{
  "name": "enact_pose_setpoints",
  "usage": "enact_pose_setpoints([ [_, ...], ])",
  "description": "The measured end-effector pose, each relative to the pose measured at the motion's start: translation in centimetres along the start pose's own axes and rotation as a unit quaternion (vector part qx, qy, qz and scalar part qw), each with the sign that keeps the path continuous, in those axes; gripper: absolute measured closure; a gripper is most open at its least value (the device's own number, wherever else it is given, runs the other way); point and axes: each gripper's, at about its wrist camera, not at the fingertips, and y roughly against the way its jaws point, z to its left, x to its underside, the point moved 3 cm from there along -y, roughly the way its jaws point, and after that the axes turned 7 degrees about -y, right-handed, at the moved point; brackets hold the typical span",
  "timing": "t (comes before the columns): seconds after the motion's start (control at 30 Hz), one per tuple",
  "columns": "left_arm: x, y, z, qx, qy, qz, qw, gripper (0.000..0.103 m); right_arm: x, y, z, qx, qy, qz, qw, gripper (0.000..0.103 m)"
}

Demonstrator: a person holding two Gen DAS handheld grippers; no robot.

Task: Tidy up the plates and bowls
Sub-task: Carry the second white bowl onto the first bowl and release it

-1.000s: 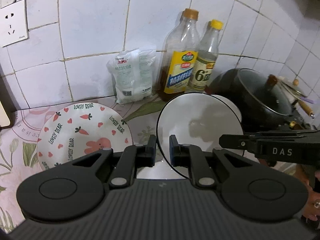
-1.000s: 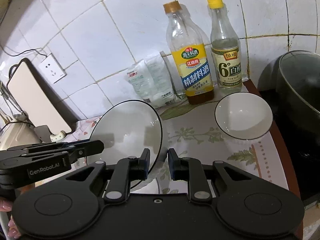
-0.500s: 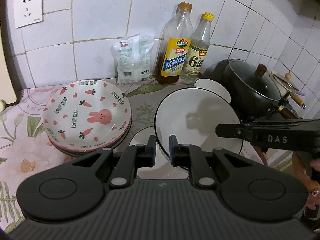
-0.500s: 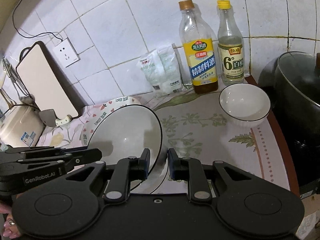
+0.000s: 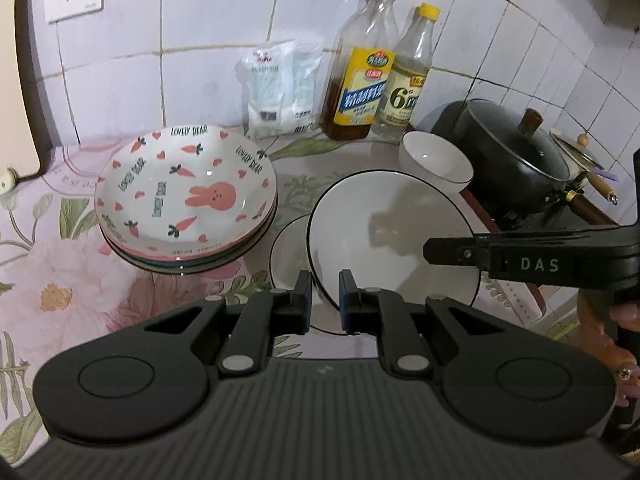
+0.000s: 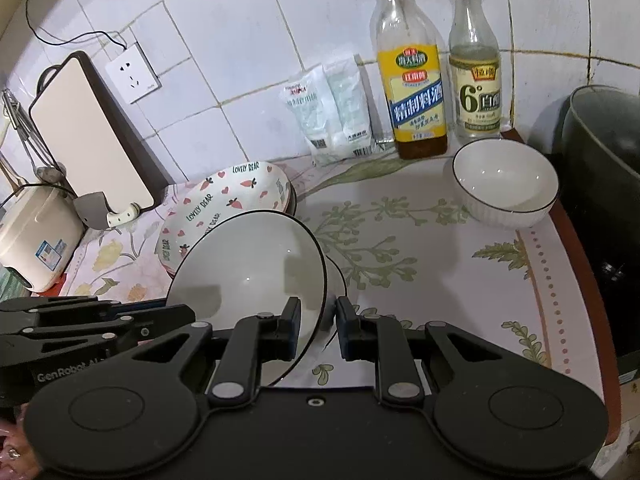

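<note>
Both grippers, left [image 5: 325, 298] and right [image 6: 318, 322], clamp opposite rims of a black-rimmed white bowl [image 5: 394, 240], tilted above a second bowl [image 5: 290, 248] on the floral counter [image 6: 420, 240]. Beyond lie stacked rabbit plates [image 5: 186, 196], a small bowl [image 6: 505, 182] and two bottles [image 6: 416, 76].

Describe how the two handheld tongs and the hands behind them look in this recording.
Both tongs are matte black, with ribbed bodies, round discs on each side, silver pivot pins and dark blue pads. The left tongs read "GenRobot.AI" along the side in the right wrist view; the right tongs read "DAS" in the left wrist view. The right hand wears a ring. No sleeves show.
</note>
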Motion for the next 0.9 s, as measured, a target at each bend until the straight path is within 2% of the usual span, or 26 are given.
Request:
enact_pose_setpoints([
  [0.2, 0.3, -1.8, 1.1, 0.005, 0.017, 0.019, 0.9997, 0.091, -0.2, -1.4, 0.1, 0.008, 0.01, 0.008, 1.0, 0.08],
  [0.3, 0.2, -2.8, 1.5, 0.009, 0.024, 0.03, 0.9992, 0.091, -0.3, -2.3, 0.2, 0.019, 0.024, -0.002, 1.0, 0.08],
  [0.73, 0.5, -4.4, 2.3, -0.006, 0.027, 0.051, 0.9983, 0.091, 0.2, -4.2, 0.3, 0.025, 0.061, -0.001, 0.998, 0.08],
  [0.83, 0.6, -4.6, 2.4, -0.002, 0.028, 0.051, 0.9983, 0.084, 0.4, -4.2, 0.4, 0.029, 0.074, -0.013, 0.997, 0.081],
  [0.9, 0.7, -4.4, 2.3, -0.014, 0.024, 0.051, 0.9983, 0.07, 0.5, -4.1, 0.4, 0.029, 0.083, -0.017, 0.996, 0.081],
])
